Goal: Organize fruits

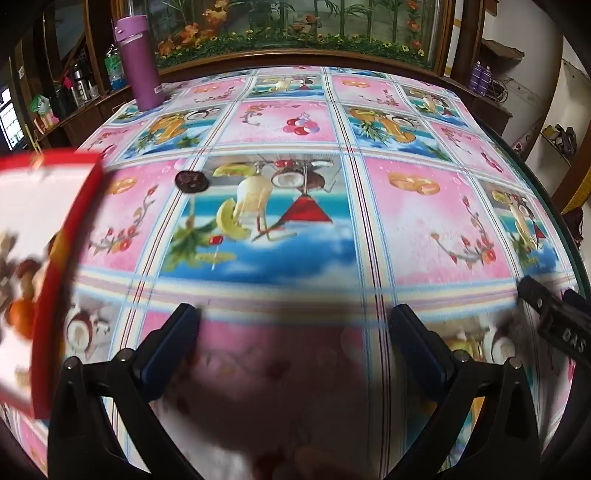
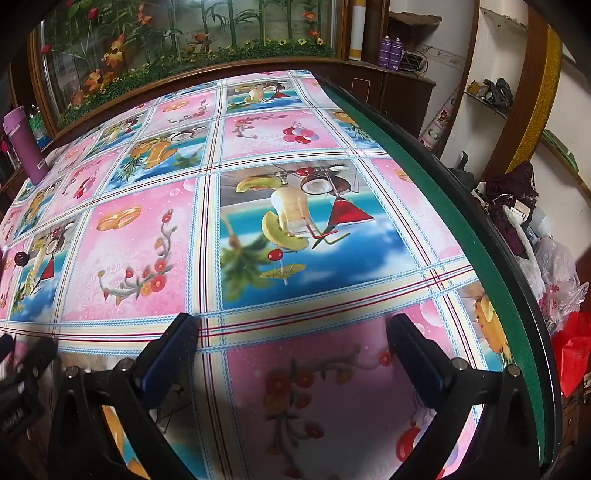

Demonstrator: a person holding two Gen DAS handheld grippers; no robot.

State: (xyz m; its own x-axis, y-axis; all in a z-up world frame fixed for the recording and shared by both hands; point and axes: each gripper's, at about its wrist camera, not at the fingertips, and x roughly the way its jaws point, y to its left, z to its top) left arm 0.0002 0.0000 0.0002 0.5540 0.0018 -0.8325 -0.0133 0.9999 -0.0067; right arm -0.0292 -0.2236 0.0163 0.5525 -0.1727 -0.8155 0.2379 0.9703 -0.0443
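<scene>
A red-rimmed white tray [image 1: 86, 221] sits at the left edge of the left wrist view, blurred, with several small fruits in it, one orange [image 1: 22, 314]. A small dark round fruit [image 1: 191, 181] lies alone on the patterned tablecloth, beyond and left of my left gripper [image 1: 295, 325], which is open and empty above the cloth. The same dark fruit shows far left in the right wrist view [image 2: 20, 257]. My right gripper [image 2: 293, 330] is open and empty over the cloth near the table's right edge. It also shows at the right of the left wrist view [image 1: 554, 317].
A purple bottle [image 1: 138, 62] stands at the table's far left corner. A green-edged table rim [image 2: 480, 236] runs down the right. A wooden cabinet with artificial plants [image 1: 295, 33] stands behind the table. Bags and clutter [image 2: 546, 266] lie beyond the right edge.
</scene>
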